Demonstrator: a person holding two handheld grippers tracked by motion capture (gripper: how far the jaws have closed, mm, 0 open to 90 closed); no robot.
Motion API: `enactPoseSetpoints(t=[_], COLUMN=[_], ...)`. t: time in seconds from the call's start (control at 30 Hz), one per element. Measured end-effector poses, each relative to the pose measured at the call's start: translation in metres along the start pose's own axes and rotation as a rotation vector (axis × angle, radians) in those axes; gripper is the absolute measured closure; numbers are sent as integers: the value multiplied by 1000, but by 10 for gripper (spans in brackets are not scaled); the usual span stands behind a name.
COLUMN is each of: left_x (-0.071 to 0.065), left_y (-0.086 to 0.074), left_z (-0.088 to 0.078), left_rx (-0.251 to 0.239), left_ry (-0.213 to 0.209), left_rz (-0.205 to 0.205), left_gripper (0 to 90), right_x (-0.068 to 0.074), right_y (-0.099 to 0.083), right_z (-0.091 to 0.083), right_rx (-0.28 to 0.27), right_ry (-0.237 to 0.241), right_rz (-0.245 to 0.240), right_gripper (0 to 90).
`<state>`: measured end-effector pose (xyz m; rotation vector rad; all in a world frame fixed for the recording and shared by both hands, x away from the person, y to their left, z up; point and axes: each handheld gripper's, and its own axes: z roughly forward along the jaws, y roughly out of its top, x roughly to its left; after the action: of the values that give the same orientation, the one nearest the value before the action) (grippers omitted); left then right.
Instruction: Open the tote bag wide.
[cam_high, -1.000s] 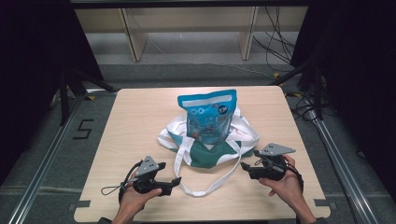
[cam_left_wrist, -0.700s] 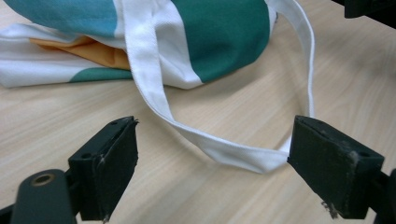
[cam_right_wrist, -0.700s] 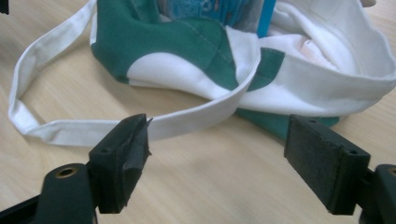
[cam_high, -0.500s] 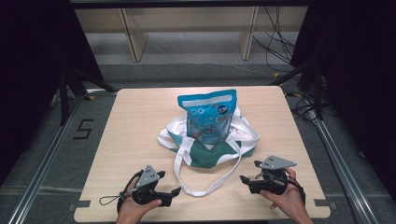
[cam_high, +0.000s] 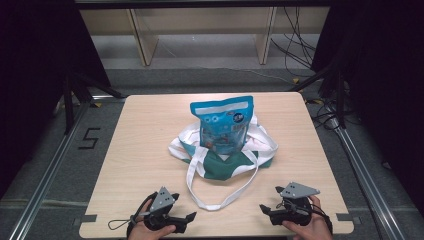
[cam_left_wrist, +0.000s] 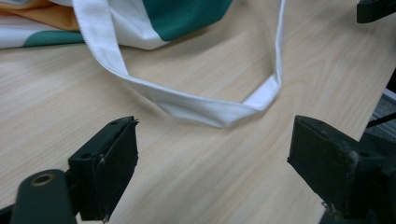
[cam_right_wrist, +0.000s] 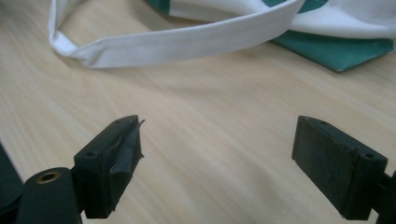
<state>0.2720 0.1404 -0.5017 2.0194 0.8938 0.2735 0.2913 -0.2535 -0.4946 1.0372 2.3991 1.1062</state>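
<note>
1. Centre of the high view: the green and white bag (cam_high: 227, 162) lies flat on the counter (cam_high: 145, 130), with a blue packet (cam_high: 223, 122) standing on it.
2. The bag's white strap (cam_high: 220, 200) loops toward the lower edge.
3. Lower left, the left gripper (cam_high: 187, 218) has its jaws wide apart, nothing between them.
4. Lower right, the right gripper (cam_high: 264, 209) has just been opening; its jaws are spread wide over bare wood, the strap well clear.

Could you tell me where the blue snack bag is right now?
In the high view the blue snack bag stands mid-table on the green-and-white tote bag, behind both grippers.
</note>
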Motion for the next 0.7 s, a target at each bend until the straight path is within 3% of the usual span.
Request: enactPoseSetpoints(t=[0.07, 0.17, 0.23, 0.3, 0.33, 0.4, 0.57, 0.7], left_x=[-4, -8, -9, -10, -8, -8, -8, -8], left_y=[-2, -4, -5, -5, -4, -4, -4, -4], left_z=[-1, -2, -2, -2, -2, -1, -2, -2], left_rx=[33, 41, 35, 19, 43, 51, 51, 49], left_ry=[9, 12, 10, 11, 16, 21, 17, 18], left_rz=[26, 35, 26, 47, 64, 46, 51, 44], left_gripper=[150, 150, 150, 150, 150, 150, 150, 150], right_x=[4, 9, 11, 13, 14, 14, 15, 14], right_y=[-4, -8, -8, -9, -9, -8, -9, -9], right_z=[-2, -3, -4, -4, -4, -4, -5, -4], right_rx=[10, 24, 50, 49, 53, 55, 63, 57], right_ry=[20, 26, 38, 44, 43, 45, 44, 49], right_rz=[-16, -39, -29, -52, -57, -58, -39, -53], right_gripper=[171, 168, 167, 168, 169, 172, 170, 170])
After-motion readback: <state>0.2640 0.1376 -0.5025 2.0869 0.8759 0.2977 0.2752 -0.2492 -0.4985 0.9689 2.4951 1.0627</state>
